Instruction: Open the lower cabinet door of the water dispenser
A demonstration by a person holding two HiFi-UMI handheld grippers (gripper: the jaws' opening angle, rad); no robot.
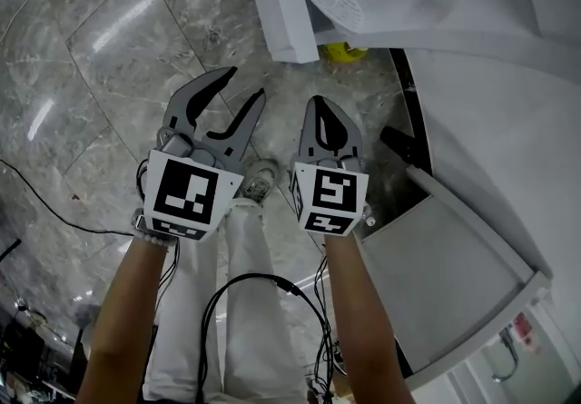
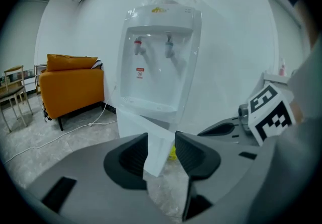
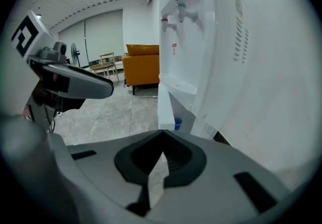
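Note:
The white water dispenser (image 1: pixel 490 93) stands at the upper right of the head view, with its taps facing me in the left gripper view (image 2: pixel 161 62). Its lower cabinet door (image 1: pixel 281 7) stands swung out from the body (image 2: pixel 137 132) (image 3: pixel 165 109). Behind the door a yellow object (image 1: pixel 343 52) and a blue cup (image 3: pixel 177 123) show. My left gripper (image 1: pixel 245 84) hovers in front of the door edge, open, with nothing between its jaws (image 2: pixel 161 140). My right gripper (image 1: pixel 318 103) is beside it, nearer the dispenser, shut and holding nothing (image 3: pixel 162 133).
A grey marble floor (image 1: pixel 109 57) lies below, with a black cable (image 1: pixel 54 211) across it at left. A white-framed grey panel (image 1: pixel 445 275) sits at the lower right against the dispenser. An orange sofa (image 2: pixel 70 84) stands far left. The person's white-trousered legs and a shoe (image 1: pixel 259 180) are under the grippers.

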